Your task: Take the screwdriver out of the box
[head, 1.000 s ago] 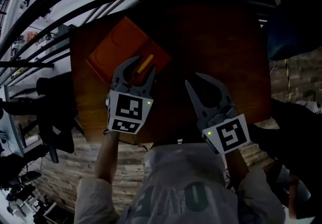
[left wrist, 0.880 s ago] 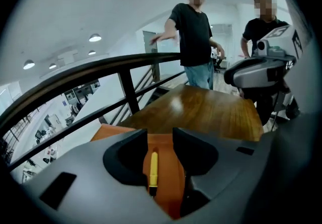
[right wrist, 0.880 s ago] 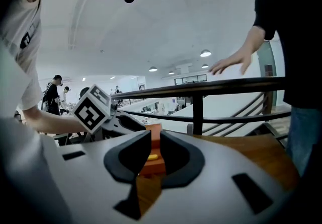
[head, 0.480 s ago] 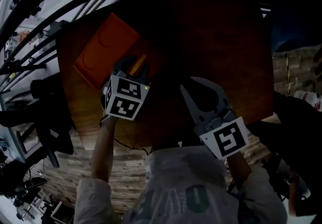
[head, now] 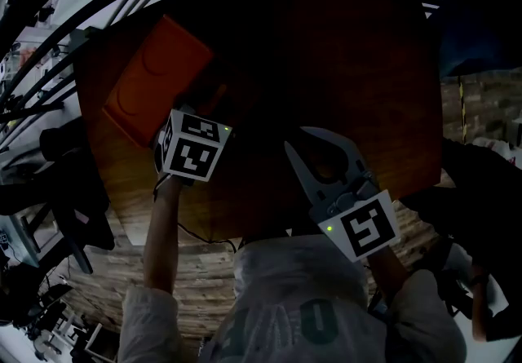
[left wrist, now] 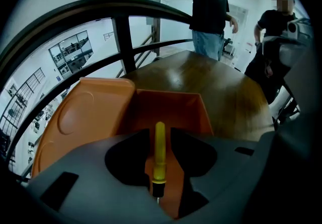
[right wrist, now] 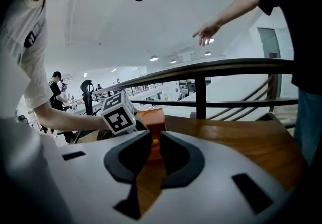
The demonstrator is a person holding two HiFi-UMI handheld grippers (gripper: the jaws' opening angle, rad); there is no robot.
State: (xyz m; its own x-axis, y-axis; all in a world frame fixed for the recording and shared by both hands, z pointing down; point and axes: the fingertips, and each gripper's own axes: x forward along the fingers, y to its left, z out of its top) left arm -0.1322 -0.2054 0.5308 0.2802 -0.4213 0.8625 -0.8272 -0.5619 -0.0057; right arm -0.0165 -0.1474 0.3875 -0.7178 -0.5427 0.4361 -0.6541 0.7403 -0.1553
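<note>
Where my left gripper [left wrist: 159, 137] reaches down into the open orange plastic box [left wrist: 173, 109], its dark fingers [left wrist: 128, 160] stand narrow on either side of the slim yellow-handled screwdriver [left wrist: 159, 155]. A thin strip of the box's orange floor shows between the handle and the finger on its right, so I would not call it a firm clamp.

The screwdriver sits inside the box. Its black collar and metal stub point toward me, and the rounded end of its handle aims at the box's far wall. Left of the box's tray, its orange lid [left wrist: 83, 112] lies open, with a round moulded dent in it.

To the right of the box and apart from it, my right gripper [right wrist: 155, 134] hangs over bare wood on the round brown wooden surface [right wrist: 241, 142]. Its fingers leave only a slim gap with nothing between them, and through that gap I see the box and a dot of yellow.

Beyond the box the surface runs out to a dark metal railing [left wrist: 121, 31]. Past the box's far side, off the surface, a person in a black shirt [left wrist: 206, 1] stretches an arm out. A second person in black [left wrist: 271, 21] stands to the right of the first.
</note>
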